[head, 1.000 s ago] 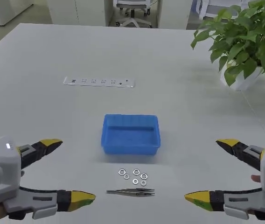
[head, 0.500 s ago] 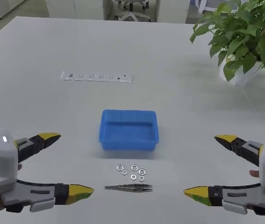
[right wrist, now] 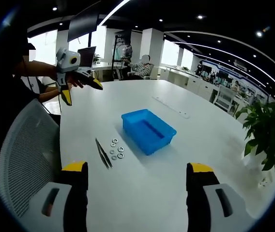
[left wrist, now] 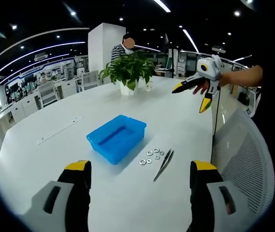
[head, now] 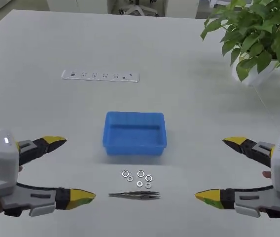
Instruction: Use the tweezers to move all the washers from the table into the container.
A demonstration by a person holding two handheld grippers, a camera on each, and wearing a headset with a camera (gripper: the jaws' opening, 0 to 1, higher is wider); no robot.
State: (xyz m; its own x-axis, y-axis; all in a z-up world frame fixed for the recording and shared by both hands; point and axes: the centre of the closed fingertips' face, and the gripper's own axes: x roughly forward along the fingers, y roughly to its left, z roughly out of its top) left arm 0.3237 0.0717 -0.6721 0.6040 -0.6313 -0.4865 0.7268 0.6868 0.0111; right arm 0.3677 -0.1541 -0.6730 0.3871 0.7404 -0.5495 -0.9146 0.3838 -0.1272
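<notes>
Left gripper (head: 78, 168): lower left of the head view, jaws spread wide apart, above the table (head: 194, 103).
Right gripper (head: 211, 169): lower right, jaws spread wide apart too.
Washers (head: 137, 178): a small bunch lying on the table, low in the middle, just below the container.
Tweezers (head: 134, 195): lying flat just below the washers, between the two grippers, apart from both.
Container (head: 135, 132): blue box, middle of the frame.
Power strip (head: 99, 76): upper left.
Plant (head: 258, 34): upper right corner.

Right gripper (right wrist: 136, 170) jaws apart, tweezers (right wrist: 103, 153) beside washers (right wrist: 116, 149), blue container (right wrist: 148, 130)
</notes>
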